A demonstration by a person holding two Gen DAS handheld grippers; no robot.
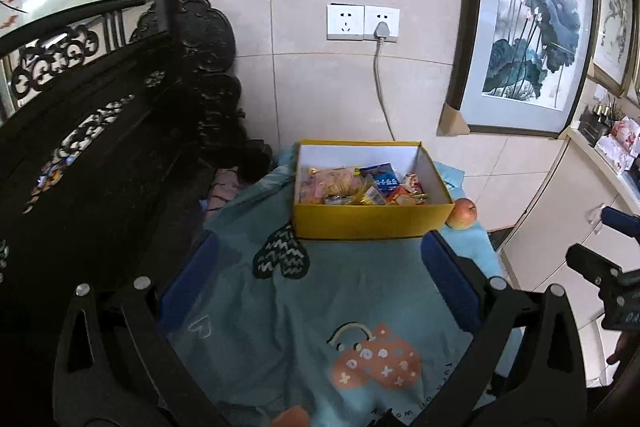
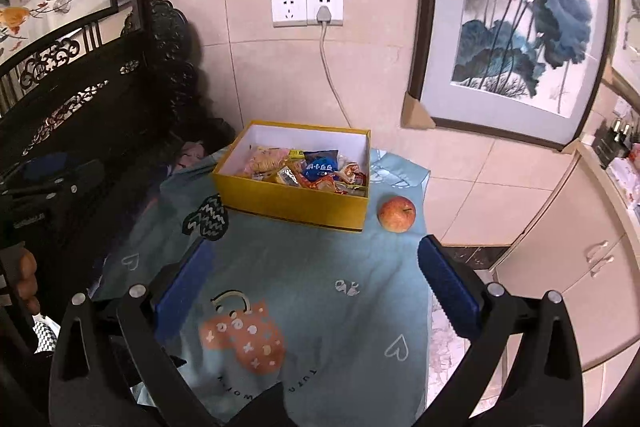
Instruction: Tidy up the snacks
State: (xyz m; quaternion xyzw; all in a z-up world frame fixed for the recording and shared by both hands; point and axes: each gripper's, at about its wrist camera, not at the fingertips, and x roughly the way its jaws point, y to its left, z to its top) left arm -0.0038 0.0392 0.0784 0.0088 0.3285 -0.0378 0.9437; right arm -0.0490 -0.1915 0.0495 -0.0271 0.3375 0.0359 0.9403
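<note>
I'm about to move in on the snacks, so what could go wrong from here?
The apple sits loose on the cloth near its right edge, beside the yellow box; a nudge to the box or a tug on the cloth could roll it off.

The snack packets are heaped together inside the box, so the open right gripper may catch two at once.

The cloth is wrinkled and draped; low jaws could snag it and drag the box.
</note>
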